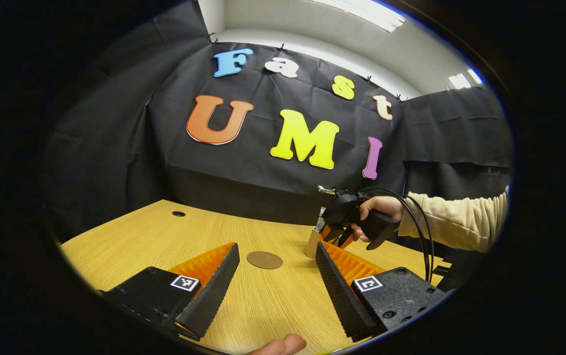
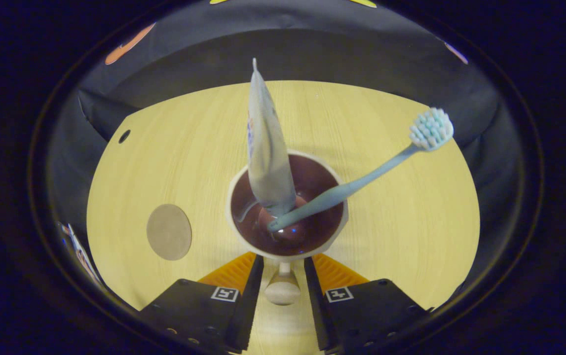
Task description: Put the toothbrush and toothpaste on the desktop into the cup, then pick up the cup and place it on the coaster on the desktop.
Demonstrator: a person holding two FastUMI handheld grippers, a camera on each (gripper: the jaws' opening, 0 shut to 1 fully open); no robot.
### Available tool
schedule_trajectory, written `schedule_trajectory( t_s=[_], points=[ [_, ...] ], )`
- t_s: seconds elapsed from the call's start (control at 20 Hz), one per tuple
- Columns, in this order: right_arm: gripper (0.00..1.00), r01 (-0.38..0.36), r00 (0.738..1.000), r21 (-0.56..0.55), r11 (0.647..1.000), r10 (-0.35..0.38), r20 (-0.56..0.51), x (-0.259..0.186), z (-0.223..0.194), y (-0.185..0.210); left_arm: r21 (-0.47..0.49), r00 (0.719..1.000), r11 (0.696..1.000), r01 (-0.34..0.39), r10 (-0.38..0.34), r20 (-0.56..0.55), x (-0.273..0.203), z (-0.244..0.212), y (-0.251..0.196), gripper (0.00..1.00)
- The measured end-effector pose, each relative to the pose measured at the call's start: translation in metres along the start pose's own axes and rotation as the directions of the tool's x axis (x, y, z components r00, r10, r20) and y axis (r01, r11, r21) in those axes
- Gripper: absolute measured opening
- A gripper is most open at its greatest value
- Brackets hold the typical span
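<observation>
A white cup with a brown inside stands on the wooden desktop. In it, the toothpaste tube stands upright and the pale blue toothbrush leans right, bristles up. My right gripper is closed around the cup's handle, a finger pressing each side. In the left gripper view the cup sits partly behind my left gripper's finger, with the right gripper and the hand holding it just beyond. My left gripper hovers open and holds nothing. The round brown coaster lies ahead between its fingers.
The coaster lies flat to the left of the cup. A small cable hole marks the desktop's far left corner. Black cables run back from the right gripper along a cream sleeve. A fingertip shows at the bottom edge.
</observation>
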State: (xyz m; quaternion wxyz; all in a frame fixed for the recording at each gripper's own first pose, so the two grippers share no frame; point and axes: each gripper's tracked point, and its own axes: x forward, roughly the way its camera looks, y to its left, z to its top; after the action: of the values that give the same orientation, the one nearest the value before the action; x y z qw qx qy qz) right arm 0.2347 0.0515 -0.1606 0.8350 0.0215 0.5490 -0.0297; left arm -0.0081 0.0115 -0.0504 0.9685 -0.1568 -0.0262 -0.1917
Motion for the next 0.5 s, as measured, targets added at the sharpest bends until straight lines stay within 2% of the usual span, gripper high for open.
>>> schedule_trajectory(
  t_s=[0.05,0.15,0.2,0.35,0.4,0.5],
  points=[
    [0.46,0.007,1.0,0.004,1.0,-0.007,-0.012,0.002,0.002,0.0,-0.002,1.0,1.0,0.0,0.0,0.0,0.001,0.0,0.0,0.98],
    [0.49,0.017,0.999,0.021,1.0,-0.017,-0.034,0.006,0.003,-0.002,0.0,1.0,1.0,0.002,-0.002,0.004,0.003,0.002,0.002,0.98],
    [0.46,0.02,0.999,0.028,0.999,-0.018,-0.048,0.008,0.002,-0.003,0.004,1.0,1.0,0.005,-0.005,0.008,0.003,0.002,0.002,0.98],
    [0.47,0.025,0.997,0.052,0.998,-0.021,-0.081,0.01,0.001,-0.001,0.013,1.0,1.0,0.004,-0.004,0.005,0.004,0.0,0.005,0.98],
    [0.39,0.033,0.996,0.047,0.998,-0.029,-0.084,0.014,0.0,-0.001,0.013,1.0,1.0,0.004,-0.005,0.004,0.004,-0.001,0.005,0.98],
    [0.36,0.047,0.996,0.041,0.998,-0.044,-0.077,0.01,0.004,-0.001,0.009,1.0,1.0,0.008,-0.008,0.006,0.004,0.0,0.005,0.98]
  ],
)
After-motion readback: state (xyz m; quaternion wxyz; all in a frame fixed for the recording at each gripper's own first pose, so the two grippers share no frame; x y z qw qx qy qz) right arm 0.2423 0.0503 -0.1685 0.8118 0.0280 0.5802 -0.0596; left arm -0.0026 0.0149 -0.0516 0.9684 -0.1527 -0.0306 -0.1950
